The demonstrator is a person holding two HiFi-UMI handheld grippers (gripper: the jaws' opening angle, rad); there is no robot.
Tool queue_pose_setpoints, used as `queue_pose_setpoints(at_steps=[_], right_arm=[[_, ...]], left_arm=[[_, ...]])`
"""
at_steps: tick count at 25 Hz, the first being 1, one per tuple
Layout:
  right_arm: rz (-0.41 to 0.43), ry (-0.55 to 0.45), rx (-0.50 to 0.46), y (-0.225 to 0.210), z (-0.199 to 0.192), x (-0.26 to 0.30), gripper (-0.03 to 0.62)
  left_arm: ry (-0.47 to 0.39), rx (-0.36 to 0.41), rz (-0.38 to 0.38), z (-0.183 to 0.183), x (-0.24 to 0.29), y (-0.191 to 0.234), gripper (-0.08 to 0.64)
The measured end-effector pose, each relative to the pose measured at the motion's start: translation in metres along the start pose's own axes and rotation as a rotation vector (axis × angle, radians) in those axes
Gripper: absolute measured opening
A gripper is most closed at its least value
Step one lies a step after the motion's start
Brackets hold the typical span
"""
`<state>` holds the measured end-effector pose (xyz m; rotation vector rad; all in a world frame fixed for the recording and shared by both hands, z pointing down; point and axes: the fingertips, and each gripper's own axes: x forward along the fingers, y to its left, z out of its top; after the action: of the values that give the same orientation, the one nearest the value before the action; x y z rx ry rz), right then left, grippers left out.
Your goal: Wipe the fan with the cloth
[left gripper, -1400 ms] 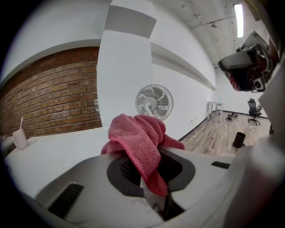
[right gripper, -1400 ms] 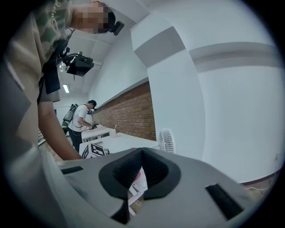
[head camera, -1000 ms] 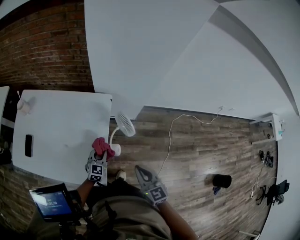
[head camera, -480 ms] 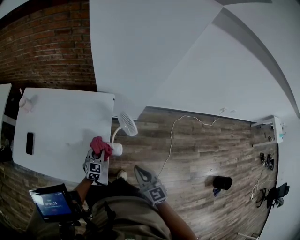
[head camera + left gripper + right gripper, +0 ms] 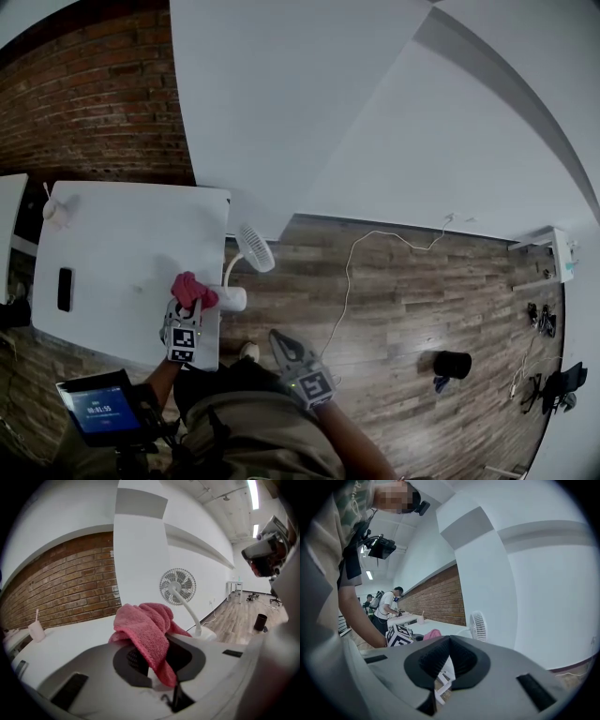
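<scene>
A small white fan (image 5: 253, 248) on a bent neck stands with its base (image 5: 232, 298) at the right edge of the white table (image 5: 122, 244). My left gripper (image 5: 191, 304) is shut on a pink cloth (image 5: 192, 289), just left of the fan's base, and its jaws have just closed a little further on it. In the left gripper view the cloth (image 5: 145, 630) drapes over the jaws, with the fan (image 5: 177, 585) beyond it and apart from it. My right gripper (image 5: 278, 338) hangs shut and empty over the floor near my body; its view shows the fan (image 5: 478, 625) ahead.
A dark phone (image 5: 64, 289) and a small white bottle (image 5: 54, 214) lie on the table's left side. A white cable (image 5: 352, 272) runs across the wooden floor, and a black cylinder (image 5: 454, 364) stands to the right. A white wall rises behind the fan. People (image 5: 389, 606) stand far off.
My left gripper has carried the pink cloth a little to the left, away from the fan's base and further over the table. The right gripper has stayed still.
</scene>
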<state>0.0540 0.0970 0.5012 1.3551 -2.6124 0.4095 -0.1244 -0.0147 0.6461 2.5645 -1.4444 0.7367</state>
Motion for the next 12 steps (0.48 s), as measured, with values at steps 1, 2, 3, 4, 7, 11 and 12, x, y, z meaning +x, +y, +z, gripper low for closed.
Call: queue_pose_setpoints(at_steps=[1,2,3,4,7,11,12], right_arm=[[-0.001,-0.002,0.004,-0.001,0.0,0.001,0.003],[-0.001,-0.002,0.009,-0.001,0.0,0.001,0.003],[-0.002,-0.003,0.014,-0.002,0.001,0.002,0.003],[-0.005,-0.005,0.018,-0.002,0.001,0.002,0.003],[-0.008,-0.003,-0.014,0.001,0.003,0.002,0.003],[-0.002,0.005,-0.062,0.007,0.003,0.0,0.003],[-0.004,0.004,-0.061,0.007,0.003,-0.001,0.003]], left_arm=[[-0.02,-0.01,-0.003,0.007,0.0,-0.002,0.067],[-0.038,-0.022,-0.008,0.014,0.001,-0.005,0.067],[-0.053,-0.035,-0.016,0.022,0.001,-0.008,0.067],[-0.06,-0.046,-0.027,0.03,0.002,-0.012,0.067],[-0.049,-0.068,-0.068,0.04,0.007,-0.028,0.067],[-0.017,-0.055,-0.1,0.032,0.017,-0.045,0.067],[-0.007,-0.058,-0.098,0.028,0.018,-0.045,0.067]])
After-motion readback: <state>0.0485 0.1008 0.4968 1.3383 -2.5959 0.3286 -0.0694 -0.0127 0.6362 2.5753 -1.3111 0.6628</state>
